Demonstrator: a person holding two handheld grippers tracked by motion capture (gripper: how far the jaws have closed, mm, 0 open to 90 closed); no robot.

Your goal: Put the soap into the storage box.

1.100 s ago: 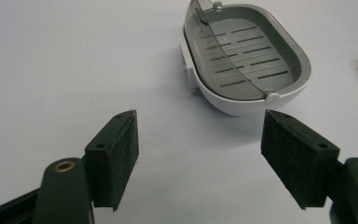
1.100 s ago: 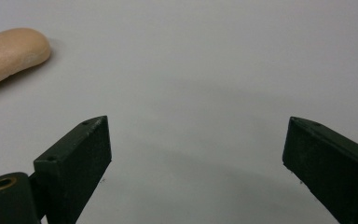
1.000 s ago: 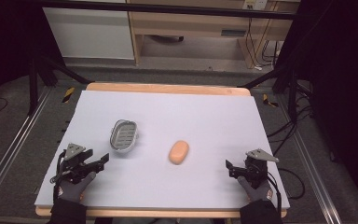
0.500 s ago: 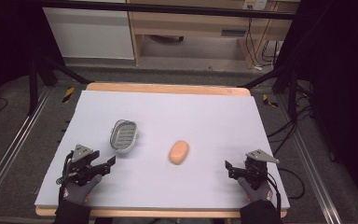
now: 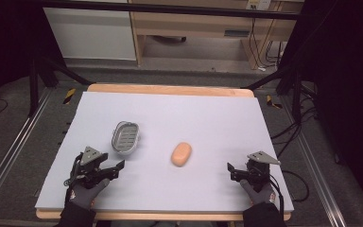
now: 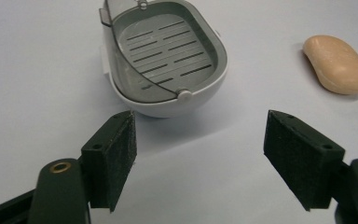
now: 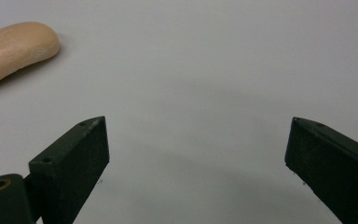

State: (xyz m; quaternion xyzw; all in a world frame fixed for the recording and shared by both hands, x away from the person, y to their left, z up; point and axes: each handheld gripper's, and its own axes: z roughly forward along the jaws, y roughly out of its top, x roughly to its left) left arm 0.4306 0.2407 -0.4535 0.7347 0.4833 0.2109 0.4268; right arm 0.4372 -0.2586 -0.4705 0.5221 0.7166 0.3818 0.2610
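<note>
The bench (image 5: 208, 113) has a pale lilac top with a wooden edge. On it lie a grey soap dish (image 5: 125, 137) and, well apart to its right, a peach soap (image 5: 181, 154).

Landmark: grey oval plastic soap dish (image 5: 125, 137) with slotted insert. Bare white tabletop (image 5: 208, 113) on its far side and its left. To its right, apart from it, peach oval soap bar (image 5: 181, 154); open lane between them. Left gripper (image 5: 111, 171) just beside dish's near end, jaws spread, nothing between.
</note>
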